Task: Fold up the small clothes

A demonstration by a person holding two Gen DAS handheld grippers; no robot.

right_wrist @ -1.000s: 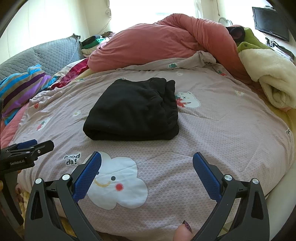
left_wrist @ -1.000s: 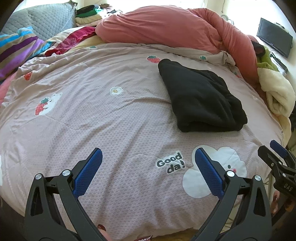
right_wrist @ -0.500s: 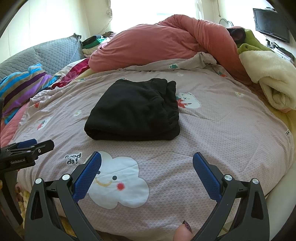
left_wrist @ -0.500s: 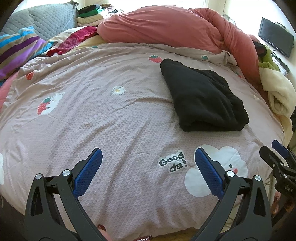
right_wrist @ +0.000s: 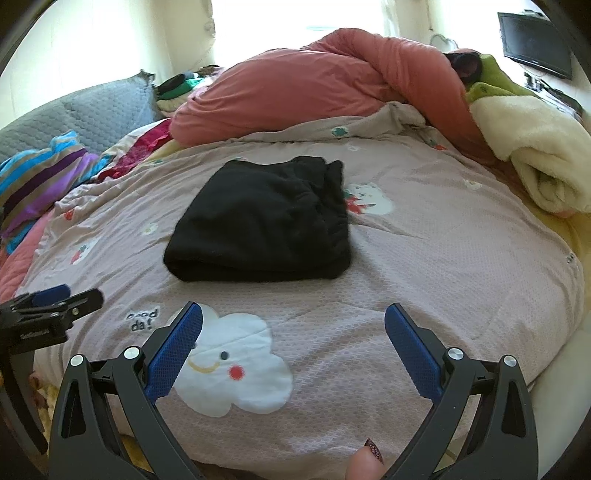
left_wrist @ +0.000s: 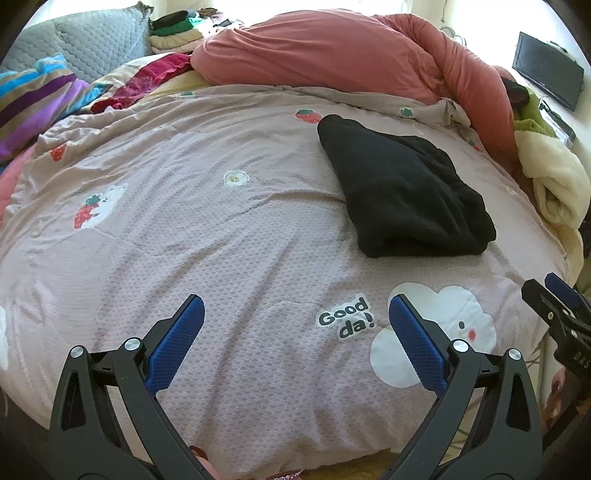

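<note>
The blue-padded fingers [left_wrist: 177, 343] of the left gripper [left_wrist: 295, 332] stand spread wide apart with nothing between them, and those of the right gripper [right_wrist: 293, 343] gape just the same, both hovering over the near edge of the mauve quilt [right_wrist: 443, 277] without touching any cloth. Under the right gripper lies the white smiling cloud patch [right_wrist: 236, 369], with the "Good da!" lettering [left_wrist: 347, 317] just beside it on the left. Further on, well apart from both grippers, the black garment [right_wrist: 262, 221] rests on the quilt as a compact folded bundle, its thick doubled edge facing the person and what looks like a gathered waistband along its right side. Judging by that tidy shape, this piece appears to be folded already, so the step in hand looks like the pause between items: the next move would call either for a last tuck or a shift of the bundle aside, reaching forward with both grippers low to pinch the near fold, or for fetching another small piece. There is no basket, box or other container in view to put it in; the nearest thing to a store is the small stack of folded clothes [left_wrist: 177, 27] at the far headboard end, beyond the heaped pink duvet [left_wrist: 351, 62] and near the grey quilted cushion [left_wrist: 96, 40].
</note>
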